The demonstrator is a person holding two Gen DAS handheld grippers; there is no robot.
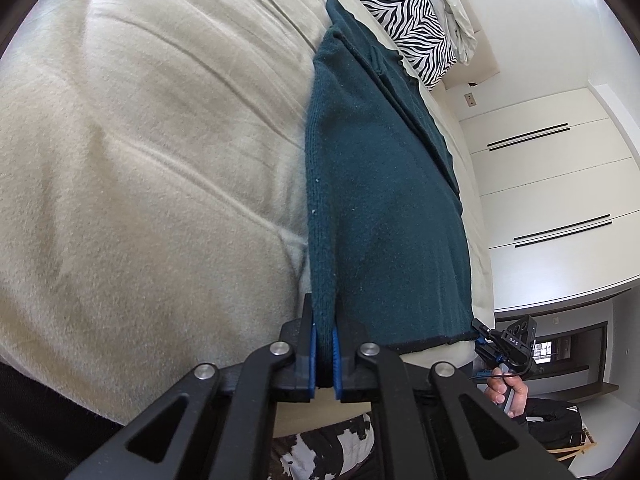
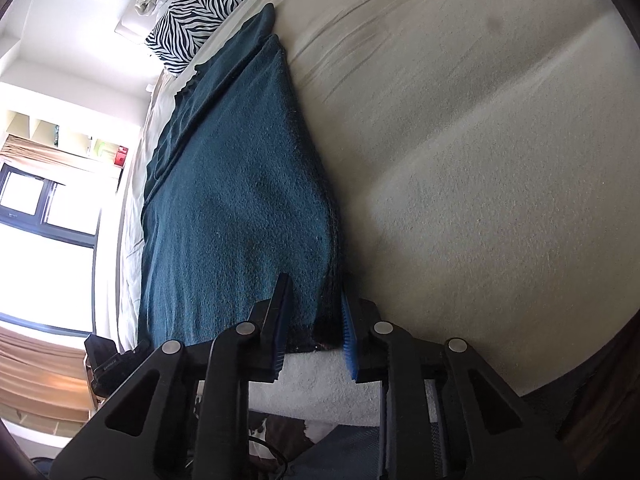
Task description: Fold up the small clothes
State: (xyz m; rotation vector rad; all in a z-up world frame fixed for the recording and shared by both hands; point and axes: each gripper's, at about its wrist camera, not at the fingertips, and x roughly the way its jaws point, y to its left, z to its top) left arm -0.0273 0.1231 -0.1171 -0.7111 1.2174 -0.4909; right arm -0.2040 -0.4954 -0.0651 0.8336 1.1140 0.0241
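Note:
A dark teal knit garment (image 1: pixel 380 184) lies flat along a beige bed cover (image 1: pixel 140 160), its hem at the near edge. My left gripper (image 1: pixel 324 332) is shut on the garment's left hem corner, its blue pads pinching the folded edge. In the right wrist view the same garment (image 2: pixel 240 208) lies on the cover (image 2: pixel 480 160). My right gripper (image 2: pixel 316 320) has its jaws apart around the garment's right hem corner, not closed on it. The right gripper also shows in the left wrist view (image 1: pixel 508 344), held by a hand.
A zebra-print pillow (image 1: pixel 404 16) lies at the far end of the bed, also in the right wrist view (image 2: pixel 200 4). White wardrobe doors (image 1: pixel 552 184) stand on one side, a window (image 2: pixel 44 208) on the other. The bed's near edge runs just under both grippers.

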